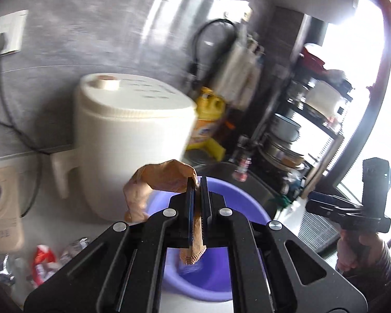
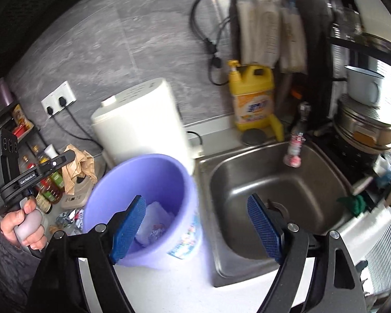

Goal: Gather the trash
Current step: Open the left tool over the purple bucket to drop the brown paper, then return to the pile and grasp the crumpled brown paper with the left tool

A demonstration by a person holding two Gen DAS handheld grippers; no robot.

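So the left gripper (image 1: 196,182) was clamped tight on a crumpled brown paper (image 1: 164,180), holding it up over the purple bucket (image 2: 143,182) next to the white rice cooker (image 1: 133,140). The right gripper (image 2: 196,224) had its jaws wide with nothing between them, sitting above the bucket's edge and the steel sink (image 2: 273,195). More wrappers (image 1: 41,260) lay on the counter, and some trash was already in the bucket.

A crumpled brown paper bag (image 1: 164,180) with a pinked edge hangs pinched above a round lilac plastic bucket (image 2: 143,174) standing on the white counter just left of the sink, with clear and white wrappers (image 2: 155,224) lying at its bottom and crinkled foil wrappers (image 1: 43,260) lying beside it.
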